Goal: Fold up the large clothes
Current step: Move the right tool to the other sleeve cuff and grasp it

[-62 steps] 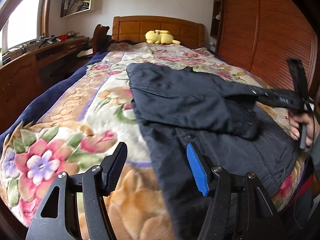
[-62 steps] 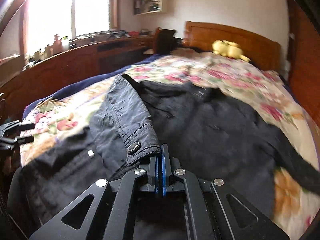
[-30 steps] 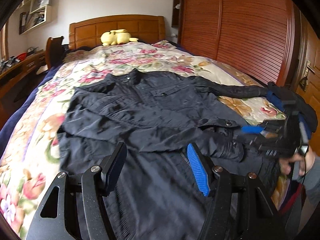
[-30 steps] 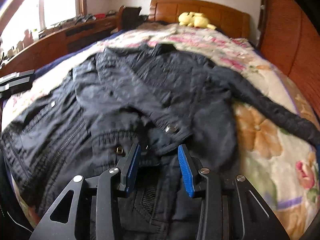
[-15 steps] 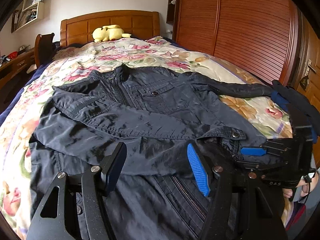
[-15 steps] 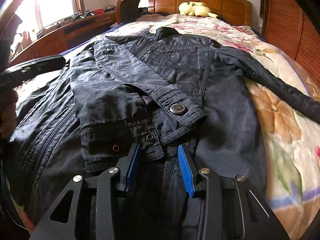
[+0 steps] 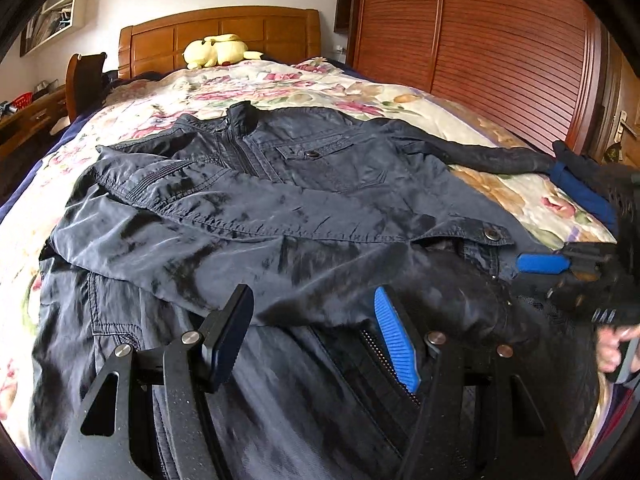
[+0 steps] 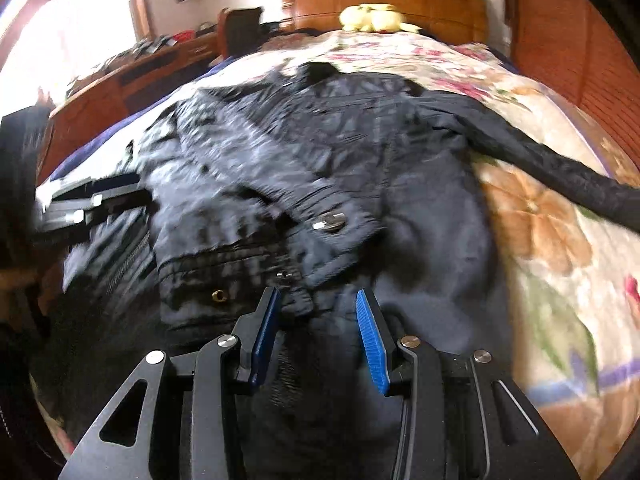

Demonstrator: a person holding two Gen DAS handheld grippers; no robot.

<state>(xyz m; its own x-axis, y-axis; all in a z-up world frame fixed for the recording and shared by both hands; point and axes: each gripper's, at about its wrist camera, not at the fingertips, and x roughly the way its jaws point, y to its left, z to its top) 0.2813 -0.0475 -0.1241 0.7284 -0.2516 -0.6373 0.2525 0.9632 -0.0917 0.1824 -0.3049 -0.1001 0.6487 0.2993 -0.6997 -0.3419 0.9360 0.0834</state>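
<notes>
A dark navy jacket (image 7: 304,184) lies face up on the floral bedspread (image 7: 280,84), collar toward the headboard. One sleeve is folded across its front, its snap-button cuff (image 7: 490,234) near the hem. The other sleeve (image 7: 500,158) stretches out to the right. My left gripper (image 7: 314,324) hovers open just above the folded sleeve and the zipper, nothing between its pads. My right gripper (image 8: 318,328) is open over the cuff (image 8: 330,220), with a fold of cloth loose between its fingers. It also shows at the right edge of the left wrist view as the right gripper (image 7: 560,268).
A yellow plush toy (image 7: 218,50) sits by the wooden headboard (image 7: 224,34). Slatted wardrobe doors (image 7: 500,40) line the right side, a desk (image 8: 120,80) and a chair (image 7: 86,80) the left. A dark and blue garment (image 7: 580,192) lies at the bed's right edge.
The right gripper, shut on the cuff two seconds ago, has let it go, and the sleeve now lies across the jacket front. The left gripper has come lower and closer to the jacket.
</notes>
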